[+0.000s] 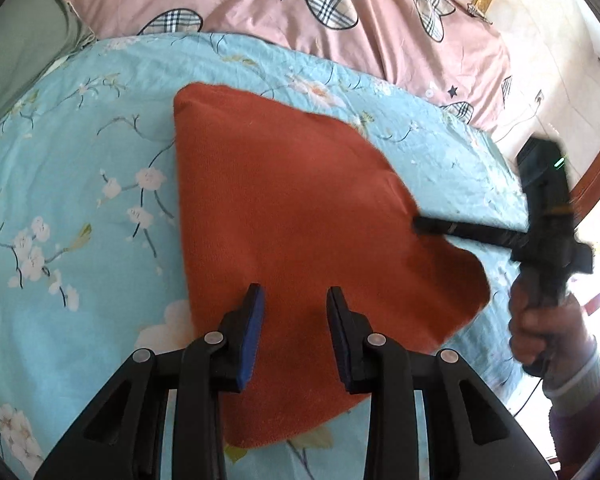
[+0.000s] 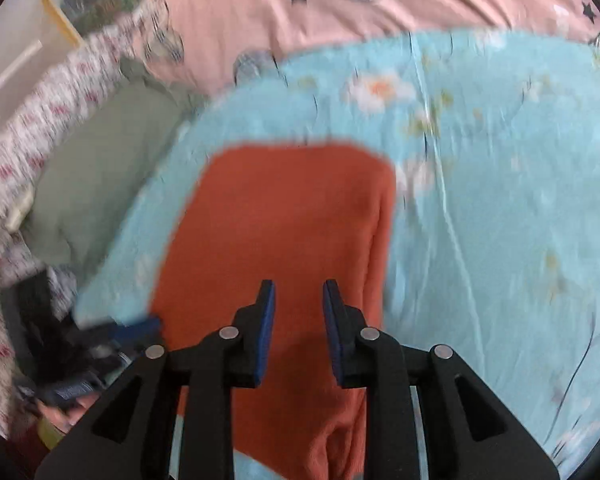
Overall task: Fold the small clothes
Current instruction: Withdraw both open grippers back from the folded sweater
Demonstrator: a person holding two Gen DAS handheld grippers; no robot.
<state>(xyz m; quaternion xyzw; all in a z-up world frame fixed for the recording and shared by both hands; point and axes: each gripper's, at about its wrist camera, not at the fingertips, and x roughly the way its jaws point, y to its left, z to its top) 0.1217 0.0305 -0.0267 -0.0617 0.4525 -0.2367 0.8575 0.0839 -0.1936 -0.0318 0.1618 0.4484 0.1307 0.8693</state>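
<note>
An orange-red cloth (image 1: 292, 216) lies on the light blue floral bedsheet (image 1: 80, 168). My left gripper (image 1: 296, 304) is open and hovers over the cloth's near part, with nothing between its blue pads. My right gripper (image 1: 420, 226) shows from the side at the cloth's right edge, held by a hand (image 1: 548, 336); its tips are at the cloth. In the right wrist view the right gripper (image 2: 299, 296) is open above the same cloth (image 2: 284, 232), which has a fold ridge along its right side. That view is blurred.
A pink quilt with plaid hearts (image 1: 300, 12) lies bunched at the back of the bed. A grey-green pillow (image 1: 24, 52) sits at the left. In the right wrist view, a floral fabric (image 2: 28, 128) and dark clutter (image 2: 56, 344) lie at the left edge.
</note>
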